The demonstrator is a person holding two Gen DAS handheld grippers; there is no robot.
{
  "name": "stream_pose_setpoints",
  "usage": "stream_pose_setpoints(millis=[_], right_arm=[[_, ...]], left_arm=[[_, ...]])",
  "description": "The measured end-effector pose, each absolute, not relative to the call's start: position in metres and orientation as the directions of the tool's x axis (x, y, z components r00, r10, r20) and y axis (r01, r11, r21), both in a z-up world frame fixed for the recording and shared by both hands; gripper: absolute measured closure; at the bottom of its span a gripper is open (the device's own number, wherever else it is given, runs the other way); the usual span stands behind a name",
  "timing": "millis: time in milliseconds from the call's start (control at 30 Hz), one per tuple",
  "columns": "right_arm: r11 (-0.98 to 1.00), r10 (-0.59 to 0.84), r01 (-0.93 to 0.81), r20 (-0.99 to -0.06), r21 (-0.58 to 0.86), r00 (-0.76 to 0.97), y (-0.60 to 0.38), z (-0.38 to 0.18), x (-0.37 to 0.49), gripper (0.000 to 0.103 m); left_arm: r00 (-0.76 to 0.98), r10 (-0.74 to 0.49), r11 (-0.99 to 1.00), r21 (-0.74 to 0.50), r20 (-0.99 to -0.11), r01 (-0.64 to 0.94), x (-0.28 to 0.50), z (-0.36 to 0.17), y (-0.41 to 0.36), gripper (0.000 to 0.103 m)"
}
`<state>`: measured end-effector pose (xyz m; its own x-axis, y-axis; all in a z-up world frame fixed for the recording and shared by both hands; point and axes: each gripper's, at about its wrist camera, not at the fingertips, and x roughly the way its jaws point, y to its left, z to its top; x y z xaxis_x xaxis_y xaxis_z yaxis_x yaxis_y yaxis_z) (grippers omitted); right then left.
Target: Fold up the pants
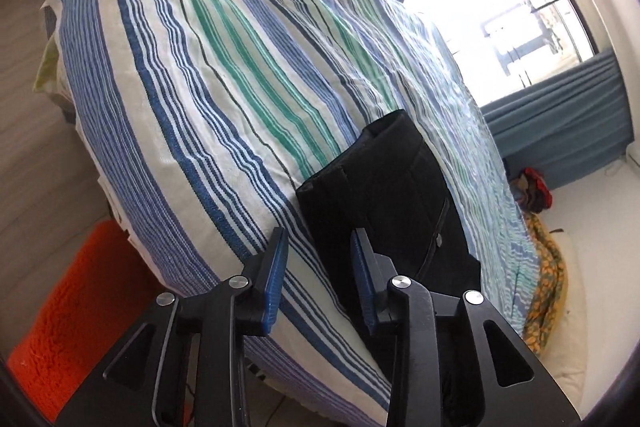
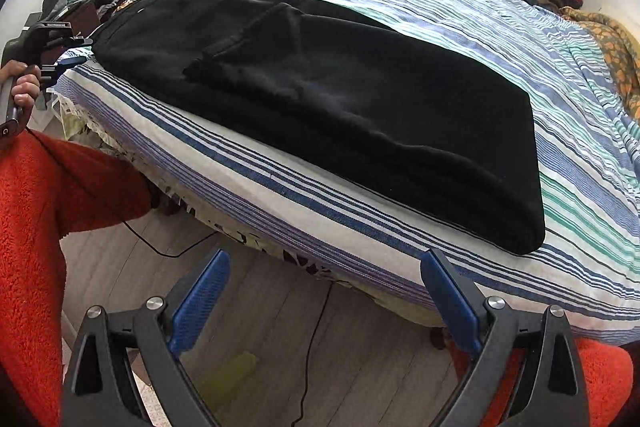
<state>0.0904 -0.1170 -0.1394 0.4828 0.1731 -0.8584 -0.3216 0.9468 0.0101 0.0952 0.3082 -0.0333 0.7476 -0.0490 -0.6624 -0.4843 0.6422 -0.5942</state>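
Observation:
The black pants (image 2: pixel 340 95) lie folded flat on the striped bedspread (image 2: pixel 280 187), close to the bed's near edge. In the left wrist view the pants (image 1: pixel 384 195) run away from the gripper, with one end just at its fingers. My left gripper (image 1: pixel 319 239) hovers over that end with a moderate gap between its blue pads; bedspread and the pants' edge show in the gap, and nothing is pinched. The right wrist view shows the left gripper (image 2: pixel 78 51) at the pants' left end. My right gripper (image 2: pixel 324 303) stands wide open and empty before the bed's edge, over the floor.
A person's hand (image 2: pixel 24 85) and orange fleece sleeve (image 2: pixel 40 227) are at the left. A black cable (image 2: pixel 312 347) runs over the wooden floor. A bright window (image 1: pixel 500 7), a blue curtain (image 1: pixel 560 115) and an orange patterned blanket (image 1: pixel 548 279) lie beyond the bed.

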Motion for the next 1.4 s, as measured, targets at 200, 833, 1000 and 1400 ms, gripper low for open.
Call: stream_pose_setpoints(millis=[200, 833, 1000, 1400], right_arm=[[0.953, 0.126, -0.297, -0.805, -0.064, 0.58, -0.113, -0.119, 0.088, 0.007], [0.952, -0.078, -0.197, -0.81, -0.233, 0.581, -0.111, -0.09, 0.092, 0.007], [0.958, -0.076, -0.186, -0.821, -0.217, 0.566, -0.116, -0.094, 0.094, 0.007], [0.968, -0.065, -0.162, -0.819, -0.189, 0.57, -0.122, -0.095, 0.095, 0.007]], left_arm=[[0.751, -0.111, 0.663, -0.611, -0.651, -0.432, 0.109, -0.037, 0.297, 0.055], [0.733, -0.098, 0.714, -0.561, -0.673, -0.419, 0.146, -0.051, 0.274, 0.038], [0.736, -0.09, 0.712, -0.56, -0.671, -0.424, 0.143, -0.053, 0.276, 0.05], [0.757, -0.073, 0.726, -0.555, -0.649, -0.405, 0.129, -0.037, 0.276, 0.09]])
